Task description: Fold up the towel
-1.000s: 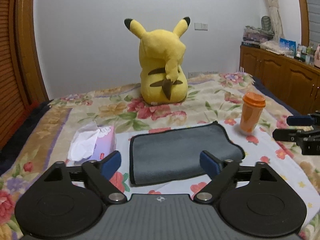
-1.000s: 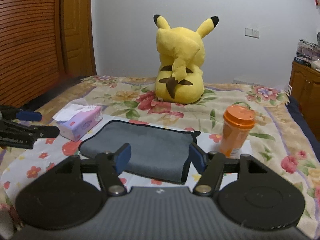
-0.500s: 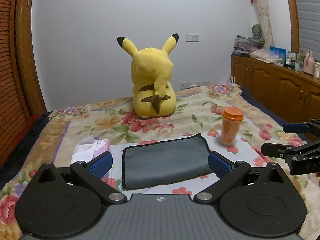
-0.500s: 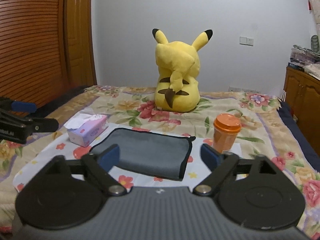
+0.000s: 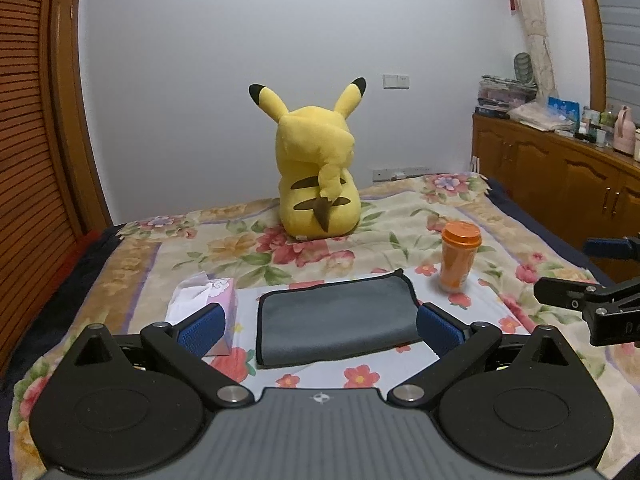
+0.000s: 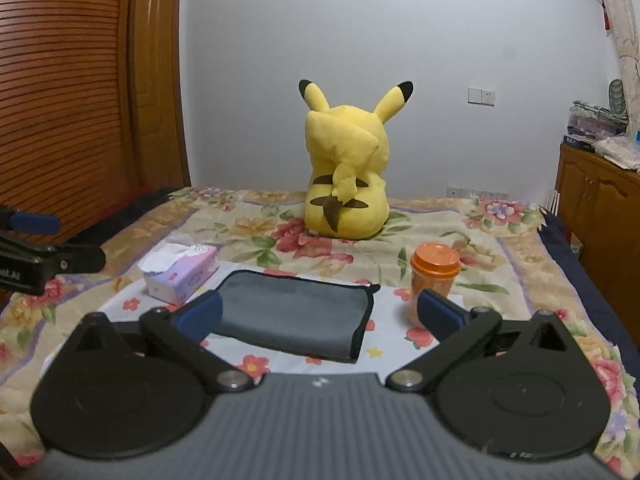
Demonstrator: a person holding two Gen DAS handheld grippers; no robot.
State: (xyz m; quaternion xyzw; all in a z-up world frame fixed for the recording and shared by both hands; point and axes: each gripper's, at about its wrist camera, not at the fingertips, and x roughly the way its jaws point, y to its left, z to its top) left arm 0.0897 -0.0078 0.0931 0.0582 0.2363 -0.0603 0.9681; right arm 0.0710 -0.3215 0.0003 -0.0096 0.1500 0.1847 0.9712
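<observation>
A grey towel (image 5: 336,316) with a dark edge lies folded flat on the flowered bedspread; it also shows in the right wrist view (image 6: 296,316). My left gripper (image 5: 320,330) is open and empty, held above and short of the towel's near edge. My right gripper (image 6: 318,314) is open and empty too, also back from the towel. Each gripper shows at the side of the other's view: the right one (image 5: 592,276) and the left one (image 6: 40,244).
A tissue box (image 5: 204,300) lies left of the towel and an orange lidded cup (image 5: 458,256) stands to its right. A yellow Pikachu plush (image 5: 316,176) sits behind. A wooden cabinet (image 5: 560,184) stands right of the bed, a slatted wooden door (image 6: 60,92) left.
Both grippers have pulled back and up from the towel and their jaws have opened wider. The towel has stayed flat on the bed.
</observation>
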